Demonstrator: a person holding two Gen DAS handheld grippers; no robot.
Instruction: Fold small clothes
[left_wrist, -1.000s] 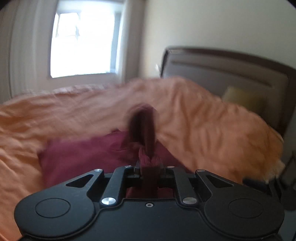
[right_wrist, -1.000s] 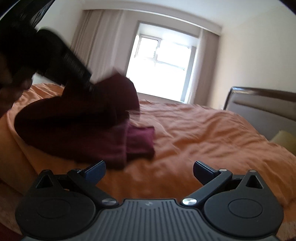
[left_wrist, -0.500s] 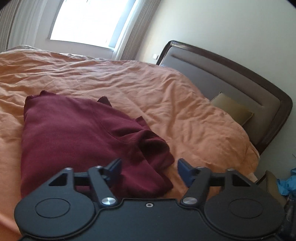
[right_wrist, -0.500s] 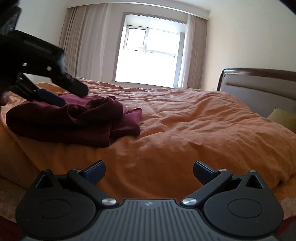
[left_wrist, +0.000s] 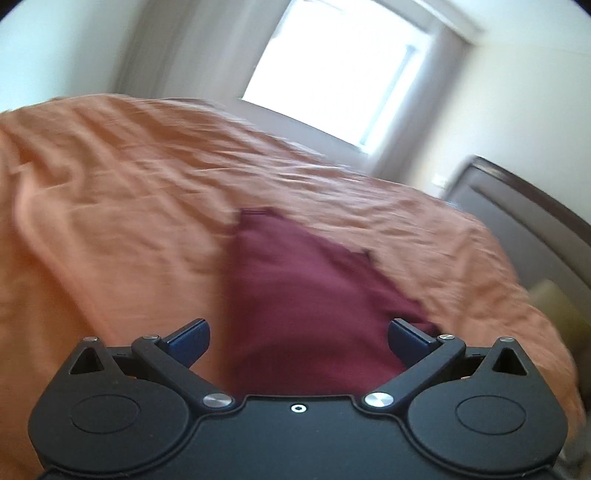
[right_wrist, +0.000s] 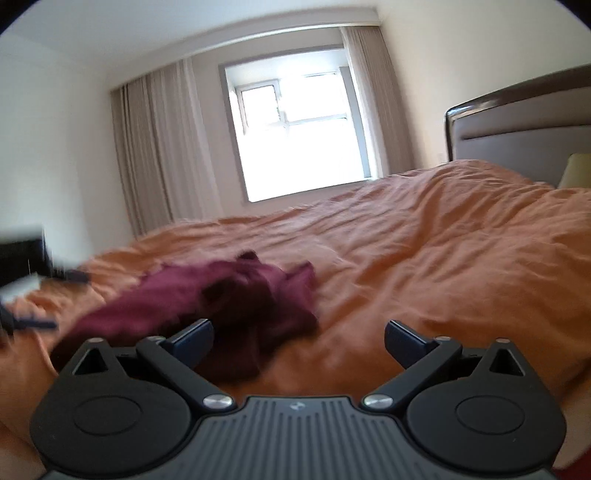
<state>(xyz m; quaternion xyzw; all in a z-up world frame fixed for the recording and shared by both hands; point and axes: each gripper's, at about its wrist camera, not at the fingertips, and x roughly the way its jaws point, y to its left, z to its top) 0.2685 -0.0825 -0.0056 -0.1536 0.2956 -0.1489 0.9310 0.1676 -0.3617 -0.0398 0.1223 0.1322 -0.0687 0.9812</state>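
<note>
The maroon garment (left_wrist: 306, 295) lies on the near side of the bed (left_wrist: 110, 206), on the orange cover. In the left wrist view it looks roughly flattened, with one straight edge on its left and a bunched part on its right, though the picture is blurred. In the right wrist view the same garment (right_wrist: 229, 299) appears as a rumpled heap, so I judge that the fold is only partly made and not yet neat.

The left gripper (left_wrist: 297, 334) hangs just above the near end of the cloth with its jaws released and nothing between them. The right gripper (right_wrist: 298, 334) is also spread wide and empty; it is on the right of the garment, with bare cover in front of it.

The step in hand seems to be a pause between folds. The next move probably calls for taking the bunched right side, or a free edge, and laying it over the flat part. The soft cover may wrinkle and be caught together with the cloth.

Behind the bed there is a bright window (right_wrist: 299, 136) with pale curtains (right_wrist: 162, 147), and a dark padded headboard (right_wrist: 524, 122) on the right.
</note>
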